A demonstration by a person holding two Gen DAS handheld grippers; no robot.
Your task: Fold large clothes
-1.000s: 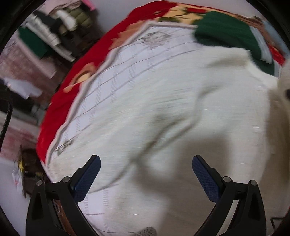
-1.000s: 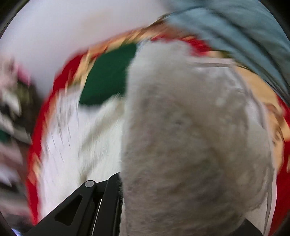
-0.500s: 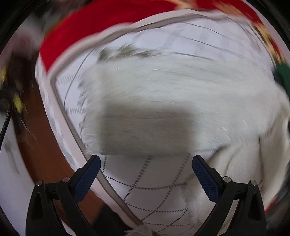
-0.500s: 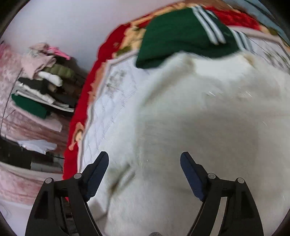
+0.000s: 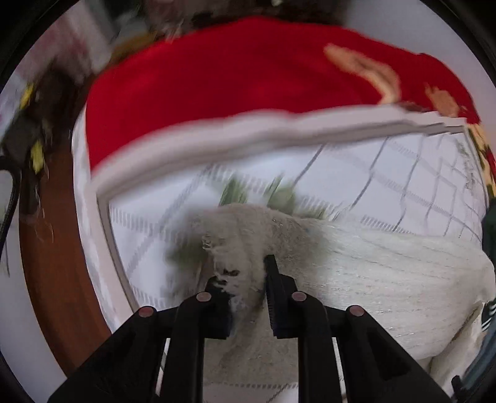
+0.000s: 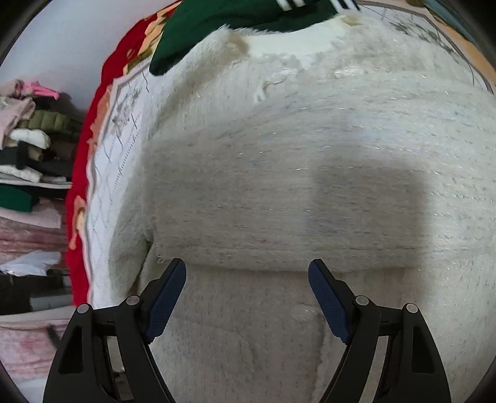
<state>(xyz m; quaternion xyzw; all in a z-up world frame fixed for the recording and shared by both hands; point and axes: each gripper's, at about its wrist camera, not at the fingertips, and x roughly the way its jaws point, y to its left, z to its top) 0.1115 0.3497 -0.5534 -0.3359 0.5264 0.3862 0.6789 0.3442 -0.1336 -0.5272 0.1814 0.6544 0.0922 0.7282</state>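
Fluffy white sweater (image 6: 294, 173) spread on the quilted bed cover (image 5: 356, 173) — soft, floppy, probably light. Left claw (image 5: 245, 279) pinching one fuzzy edge; right claw (image 6: 248, 297) spread wide above, holding nothing. Best grabbed by corners — not the middle.

The white fuzzy sweater (image 6: 310, 173) covers most of the quilted bedspread (image 5: 341, 173), so the right gripper (image 6: 248, 288), fingers spread wide, has soft knit below and nothing hard ahead. A green striped garment (image 6: 223, 21) lies against the sweater's far edge and blocks that side. The left gripper (image 5: 241, 279) is pinched on a sweater corner; bare quilt lies past it up to the red blanket (image 5: 235, 77). The stacked clothes (image 6: 28, 139) (off the bed) crowd the left.
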